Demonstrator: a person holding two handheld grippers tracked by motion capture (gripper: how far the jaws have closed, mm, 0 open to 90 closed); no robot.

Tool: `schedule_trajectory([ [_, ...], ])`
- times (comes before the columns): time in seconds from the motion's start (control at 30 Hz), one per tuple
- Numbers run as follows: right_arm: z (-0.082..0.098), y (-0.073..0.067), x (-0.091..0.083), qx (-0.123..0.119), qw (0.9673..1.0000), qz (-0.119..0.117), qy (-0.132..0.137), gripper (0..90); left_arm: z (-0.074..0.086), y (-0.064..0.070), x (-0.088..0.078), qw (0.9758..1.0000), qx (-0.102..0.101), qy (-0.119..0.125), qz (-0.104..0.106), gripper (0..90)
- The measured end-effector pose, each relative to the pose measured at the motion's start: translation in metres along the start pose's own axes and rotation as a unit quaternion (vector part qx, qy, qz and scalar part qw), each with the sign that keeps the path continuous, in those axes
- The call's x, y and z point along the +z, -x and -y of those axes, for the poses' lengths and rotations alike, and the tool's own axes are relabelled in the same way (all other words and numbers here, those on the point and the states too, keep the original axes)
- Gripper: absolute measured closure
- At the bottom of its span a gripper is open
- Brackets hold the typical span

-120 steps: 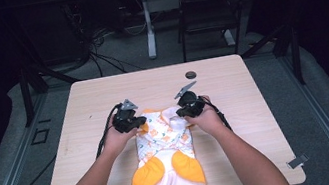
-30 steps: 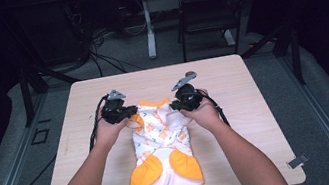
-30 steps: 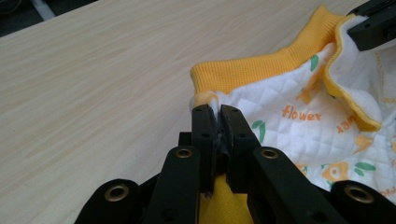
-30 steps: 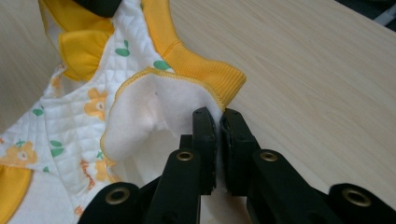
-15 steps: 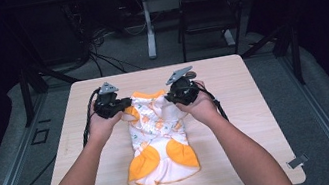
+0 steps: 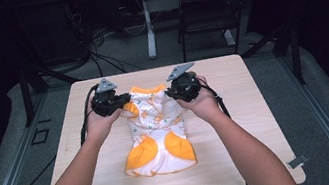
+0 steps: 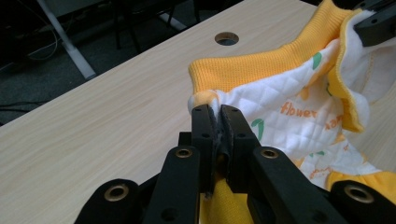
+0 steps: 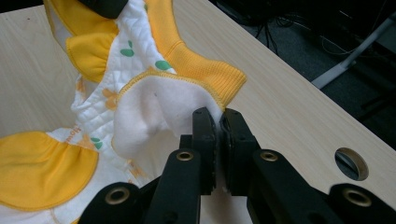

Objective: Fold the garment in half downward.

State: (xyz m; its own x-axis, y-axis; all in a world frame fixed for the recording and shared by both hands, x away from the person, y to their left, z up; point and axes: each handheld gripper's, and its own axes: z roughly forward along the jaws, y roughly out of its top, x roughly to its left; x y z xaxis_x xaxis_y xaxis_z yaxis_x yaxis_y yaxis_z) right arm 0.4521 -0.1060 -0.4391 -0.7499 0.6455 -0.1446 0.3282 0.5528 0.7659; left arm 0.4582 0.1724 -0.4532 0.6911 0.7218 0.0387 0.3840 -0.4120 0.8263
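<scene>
On the near half of the tabletop point(image 6: 245, 160) rests the lower end of a small quilted garment point(image 6: 157, 134), white with orange patches and orange ribbed trim; its two rounded orange panels lie flat, side by side. Farther up, the garment rises off the wood, stretched between the two hands. The left hand-held gripper point(image 6: 121, 102) has its jaws pressed together on the garment's left top corner, pinching white quilted fabric just beside the orange ribbed band, as the left gripper view shows point(image 7: 215, 126). The right hand-held gripper point(image 6: 173, 93) is likewise clamped on the right top corner, its jaws nipping the white fleecy lining at the trim point(image 8: 217, 126). Beyond the garment, near the far edge, a round cable hole point(image 7: 227, 38) sits in the tabletop.
</scene>
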Motion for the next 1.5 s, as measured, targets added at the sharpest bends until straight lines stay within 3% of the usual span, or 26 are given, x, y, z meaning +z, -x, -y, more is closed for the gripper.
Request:
schedule_trajectory([
  [0.63,0.034,-0.012,0.009,-0.012,0.9998,-0.012,-0.012,84.5,0.033,0.013,0.011,0.9997,0.007,-0.012,0.02,84.9],
  [1.07,0.04,-0.025,0.0,-0.029,0.9992,-0.024,-0.017,84.3,0.044,0.023,-0.001,0.9989,0.018,-0.013,0.042,84.8],
  [1.5,0.053,-0.038,-0.003,-0.023,0.998,-0.051,-0.028,84.0,0.063,0.031,-0.007,0.9975,0.019,-0.024,0.064,84.7],
])
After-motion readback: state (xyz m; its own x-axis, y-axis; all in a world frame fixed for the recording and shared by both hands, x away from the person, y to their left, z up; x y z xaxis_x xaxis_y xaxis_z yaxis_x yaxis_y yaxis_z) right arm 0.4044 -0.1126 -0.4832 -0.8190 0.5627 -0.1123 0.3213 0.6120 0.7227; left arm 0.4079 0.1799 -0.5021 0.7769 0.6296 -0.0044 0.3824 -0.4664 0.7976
